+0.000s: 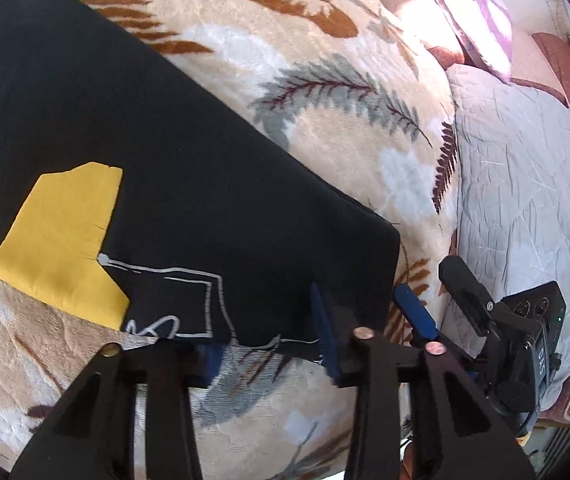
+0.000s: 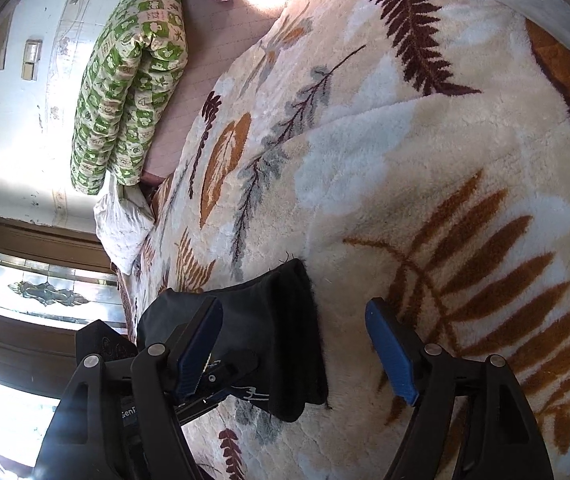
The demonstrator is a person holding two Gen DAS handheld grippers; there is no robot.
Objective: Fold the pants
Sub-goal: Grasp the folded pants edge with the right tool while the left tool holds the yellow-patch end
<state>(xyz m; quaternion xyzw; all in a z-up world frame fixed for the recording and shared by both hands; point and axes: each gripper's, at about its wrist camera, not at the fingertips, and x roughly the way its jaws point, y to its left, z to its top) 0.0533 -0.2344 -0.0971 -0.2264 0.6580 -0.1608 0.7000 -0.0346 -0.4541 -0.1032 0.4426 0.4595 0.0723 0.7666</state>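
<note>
Left wrist view: black fabric pants with a yellow patch [image 1: 145,184] lie flat on the leaf-patterned plush blanket [image 1: 305,92].
Left gripper [image 1: 265,340] wide, straddling the hem; right gripper [image 2: 293,348] wide, at the pants' corner.

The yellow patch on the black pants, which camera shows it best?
The left wrist view. There the yellow patch lies in plain sight on the black pants, spread over the leaf-patterned blanket. The right wrist view shows only a dark corner of the pants and no yellow at all.
</note>
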